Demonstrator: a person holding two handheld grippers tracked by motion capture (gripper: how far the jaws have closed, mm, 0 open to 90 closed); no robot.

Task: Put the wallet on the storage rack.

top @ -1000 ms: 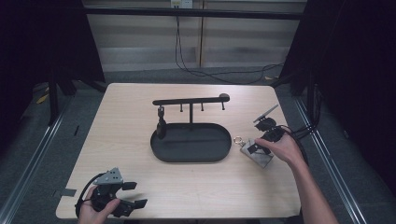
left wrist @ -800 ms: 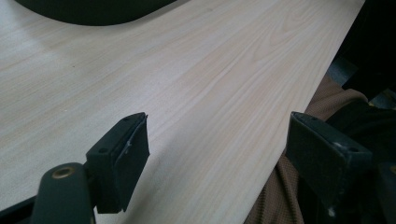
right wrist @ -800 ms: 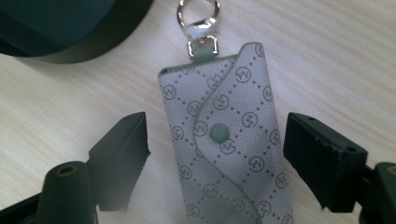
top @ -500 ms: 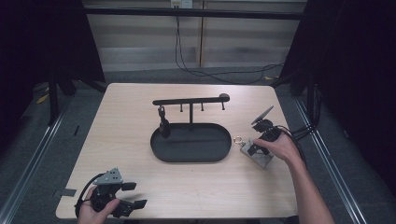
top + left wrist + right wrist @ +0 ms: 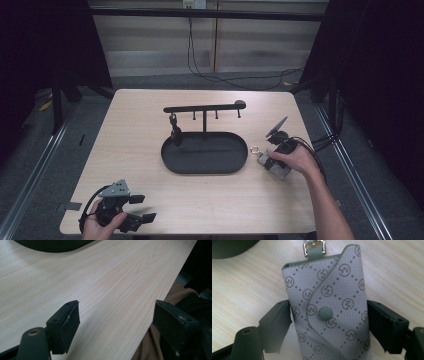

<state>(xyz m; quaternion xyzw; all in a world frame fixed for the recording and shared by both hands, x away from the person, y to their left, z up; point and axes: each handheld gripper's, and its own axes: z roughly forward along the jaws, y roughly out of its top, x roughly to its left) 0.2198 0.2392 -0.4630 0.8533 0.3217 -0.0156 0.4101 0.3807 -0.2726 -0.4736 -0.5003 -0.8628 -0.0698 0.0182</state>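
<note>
the pale wood-grain table (image 5: 130, 150) is looking smooth and matt. the grey woven-cloth key pouch with a printed monogram pattern (image 5: 329, 305) is showing a rough weave, a dull green snap button (image 5: 325, 313) and a shiny metal clasp (image 5: 313, 247). the black oval tray (image 5: 205, 152) is looking matt, and the right gripper (image 5: 328, 317) is showing matt black plastic.
</note>
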